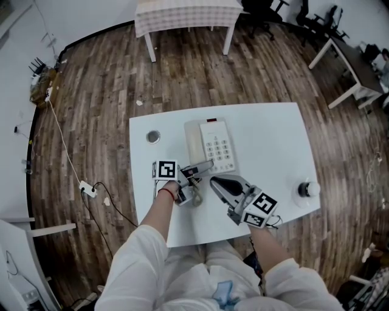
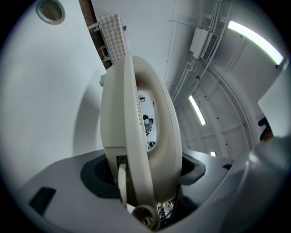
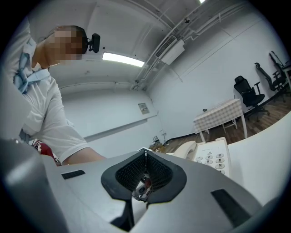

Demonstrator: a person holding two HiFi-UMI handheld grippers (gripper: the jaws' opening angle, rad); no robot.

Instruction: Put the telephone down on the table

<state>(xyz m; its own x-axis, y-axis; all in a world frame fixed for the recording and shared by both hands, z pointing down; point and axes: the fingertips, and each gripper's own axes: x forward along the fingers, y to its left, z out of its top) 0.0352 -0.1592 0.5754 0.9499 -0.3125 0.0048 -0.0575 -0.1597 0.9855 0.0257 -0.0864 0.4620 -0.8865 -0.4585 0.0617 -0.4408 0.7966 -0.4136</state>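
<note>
A cream telephone base (image 1: 217, 146) with a keypad stands in the middle of the white table (image 1: 273, 146). Its handset (image 1: 193, 143) lies along the base's left side. My left gripper (image 1: 196, 171) is shut on the handset's near end. In the left gripper view the handset (image 2: 141, 136) stands on edge between the two dark pads (image 2: 97, 175), and its coiled cord (image 2: 145, 219) hangs just below. My right gripper (image 1: 217, 182) is shut with nothing in it, just right of the left one, in front of the base. Its jaws meet at the tip (image 3: 144, 175), with the telephone (image 3: 211, 157) beyond.
A small round cap (image 1: 153, 136) sits at the table's left, and a black and white round object (image 1: 308, 189) near its right edge. A table with a chequered cloth (image 1: 188, 15) stands at the far side. A power strip (image 1: 88, 189) lies on the wooden floor.
</note>
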